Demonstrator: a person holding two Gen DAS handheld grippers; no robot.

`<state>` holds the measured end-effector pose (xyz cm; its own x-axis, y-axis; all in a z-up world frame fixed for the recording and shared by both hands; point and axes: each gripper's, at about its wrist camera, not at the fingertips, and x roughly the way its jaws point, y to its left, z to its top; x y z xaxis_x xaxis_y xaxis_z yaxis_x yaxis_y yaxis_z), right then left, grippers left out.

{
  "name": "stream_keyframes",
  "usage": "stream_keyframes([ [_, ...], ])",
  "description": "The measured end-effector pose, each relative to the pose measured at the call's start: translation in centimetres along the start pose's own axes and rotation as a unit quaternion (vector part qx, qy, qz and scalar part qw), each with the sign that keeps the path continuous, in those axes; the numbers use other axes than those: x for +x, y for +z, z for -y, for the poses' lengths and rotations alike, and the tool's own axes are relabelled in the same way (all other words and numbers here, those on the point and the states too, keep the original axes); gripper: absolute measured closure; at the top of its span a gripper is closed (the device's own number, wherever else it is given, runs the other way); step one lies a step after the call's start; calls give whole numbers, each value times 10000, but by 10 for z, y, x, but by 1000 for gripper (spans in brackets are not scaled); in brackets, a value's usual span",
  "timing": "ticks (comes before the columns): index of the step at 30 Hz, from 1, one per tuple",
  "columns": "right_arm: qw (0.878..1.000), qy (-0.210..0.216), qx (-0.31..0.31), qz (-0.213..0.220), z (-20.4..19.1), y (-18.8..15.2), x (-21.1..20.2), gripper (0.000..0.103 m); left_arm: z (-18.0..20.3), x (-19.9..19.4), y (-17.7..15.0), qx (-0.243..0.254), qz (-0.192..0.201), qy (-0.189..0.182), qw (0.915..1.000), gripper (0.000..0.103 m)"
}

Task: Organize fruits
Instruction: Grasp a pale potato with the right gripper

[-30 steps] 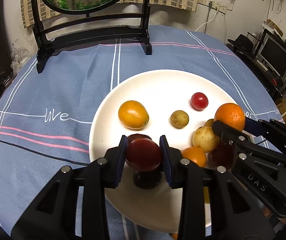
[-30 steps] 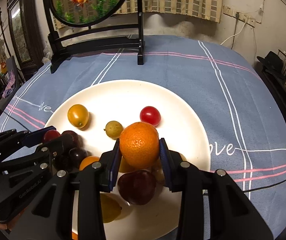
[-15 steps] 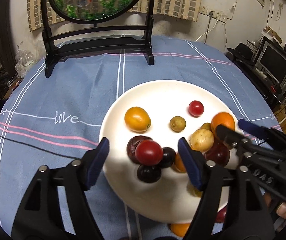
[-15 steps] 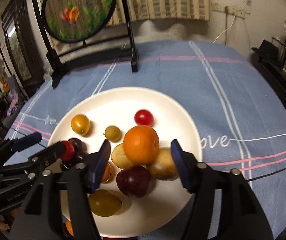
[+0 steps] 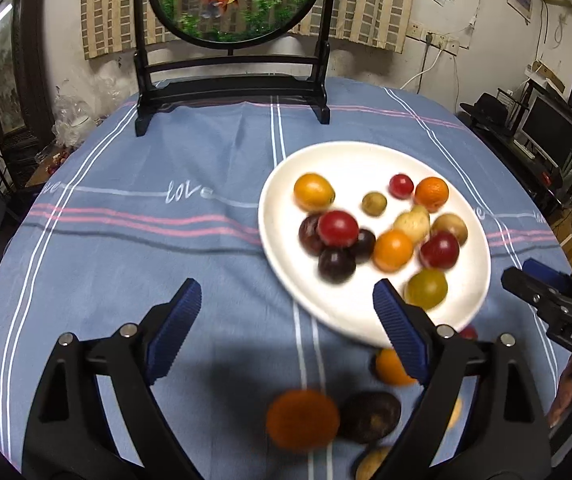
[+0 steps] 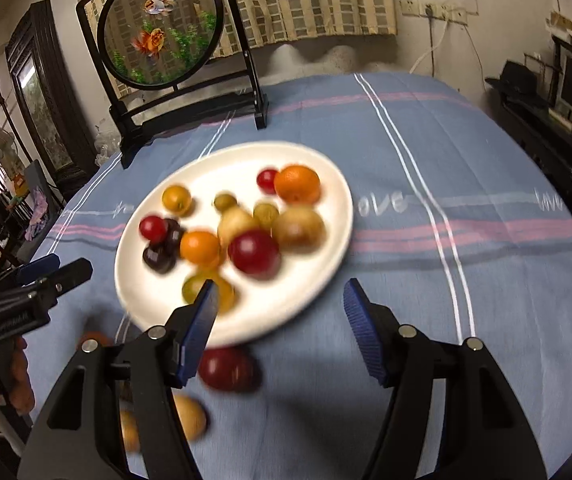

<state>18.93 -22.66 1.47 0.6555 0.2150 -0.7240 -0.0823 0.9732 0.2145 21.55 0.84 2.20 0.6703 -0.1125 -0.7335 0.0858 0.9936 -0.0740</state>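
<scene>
Both fruits have been released onto the plate [image 5: 282, 240] since a second ago. The left gripper [image 5: 286, 312] is opening, empty; the right gripper [image 6: 280, 320] is parted, empty. Blurred fruit [image 5: 302, 420], probably unsorted, lies at six o'clock.

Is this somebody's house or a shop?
Probably somebody's house, a lived-in room: a table with a blue tablecloth, a round goldfish picture on a stand, and a computer screen on a cluttered shelf.
</scene>
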Motion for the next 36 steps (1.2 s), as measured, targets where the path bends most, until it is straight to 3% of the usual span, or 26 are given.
stream_keyframes([
  [7, 9996, 76, 76, -245, 2, -48, -18, 38, 0, -27, -41, 178, 17, 171, 9997, 10],
  [16, 9992, 102, -252, -293, -14, -80, -38, 38, -12, -46, -78, 135, -80, 216, 9996, 9],
  [26, 9958, 228, -716, -526, -44, -94, -27, 38, -23, -42, -98, 101, -266, 195, 9994, 9],
  [36, 9854, -31, -1503, -803, -77, -91, 1, 38, -34, -32, -103, 8, -419, 13, 9991, 9],
])
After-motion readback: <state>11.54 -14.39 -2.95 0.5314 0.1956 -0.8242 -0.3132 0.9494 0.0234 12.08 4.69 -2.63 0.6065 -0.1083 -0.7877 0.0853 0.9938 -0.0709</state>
